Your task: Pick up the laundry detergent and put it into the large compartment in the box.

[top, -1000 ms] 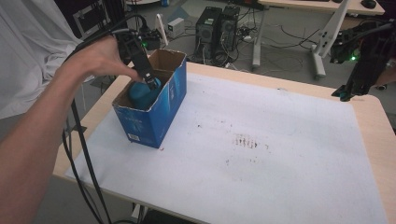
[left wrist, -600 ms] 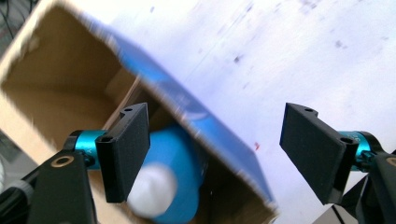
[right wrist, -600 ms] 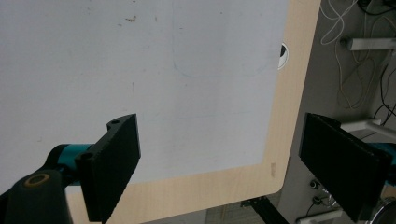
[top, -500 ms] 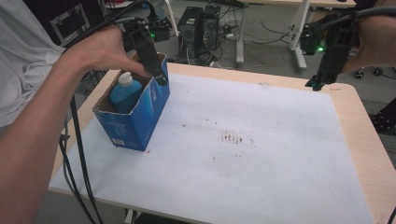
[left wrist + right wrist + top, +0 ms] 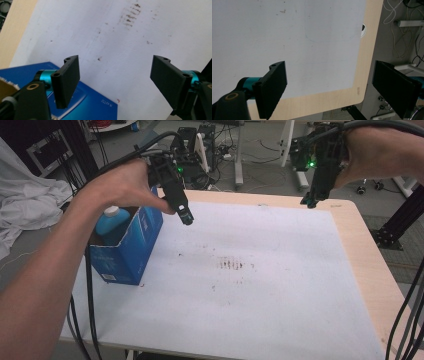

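Jaws gape wide and empty on both my grippers: left gripper (image 5: 186, 216) hovers just beside one open blue cardboard box (image 5: 131, 247) at nine o'clock, holding one blue plastic bottle (image 5: 111, 221); right gripper (image 5: 309, 200) hangs at one o'clock over one stained white mat (image 5: 260, 285).

Glossy blue cardboard box (image 5: 131, 247); matt, stained white sheet (image 5: 260, 285); pale wood table (image 5: 370, 270)
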Action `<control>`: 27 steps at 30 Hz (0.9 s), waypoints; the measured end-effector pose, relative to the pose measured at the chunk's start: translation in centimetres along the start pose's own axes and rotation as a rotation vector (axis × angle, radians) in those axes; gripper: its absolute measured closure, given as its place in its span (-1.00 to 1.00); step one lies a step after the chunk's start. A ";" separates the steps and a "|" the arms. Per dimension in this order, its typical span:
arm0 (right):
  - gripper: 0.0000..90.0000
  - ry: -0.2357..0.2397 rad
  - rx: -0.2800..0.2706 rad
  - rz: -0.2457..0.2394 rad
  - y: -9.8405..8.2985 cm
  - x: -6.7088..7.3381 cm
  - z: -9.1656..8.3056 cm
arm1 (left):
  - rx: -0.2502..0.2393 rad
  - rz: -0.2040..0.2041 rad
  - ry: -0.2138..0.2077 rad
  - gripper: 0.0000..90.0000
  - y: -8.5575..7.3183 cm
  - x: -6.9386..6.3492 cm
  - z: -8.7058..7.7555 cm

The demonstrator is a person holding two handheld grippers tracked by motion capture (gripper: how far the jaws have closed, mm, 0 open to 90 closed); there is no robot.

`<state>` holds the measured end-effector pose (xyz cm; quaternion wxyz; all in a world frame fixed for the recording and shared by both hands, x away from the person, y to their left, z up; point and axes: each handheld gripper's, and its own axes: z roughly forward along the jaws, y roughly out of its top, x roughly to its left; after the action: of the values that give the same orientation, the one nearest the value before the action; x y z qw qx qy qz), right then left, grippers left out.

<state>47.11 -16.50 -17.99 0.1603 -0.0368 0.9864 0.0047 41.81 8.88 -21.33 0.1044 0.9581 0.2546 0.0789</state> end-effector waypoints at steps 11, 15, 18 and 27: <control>-0.74 -0.001 -0.004 0.008 -0.1 0.2 -0.5 | 0.022 0.075 -0.031 -0.61 1.8 -2.1 2.8; -0.74 -0.004 -0.001 0.015 -0.1 0.3 -0.7 | 0.032 0.086 -0.040 -0.61 2.1 -2.6 3.7; -0.74 -0.008 -0.003 0.021 -0.1 0.4 -0.8 | 0.049 0.108 -0.047 -0.61 2.2 -2.9 4.3; -0.74 -0.014 -0.010 0.028 -0.2 0.6 -1.2 | 0.064 0.137 -0.074 -0.61 2.6 -3.6 5.3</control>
<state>46.17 -16.77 -17.05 0.1668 -0.0236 0.9856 0.0120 40.98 4.00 -26.15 0.0773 0.9784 0.1870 0.0423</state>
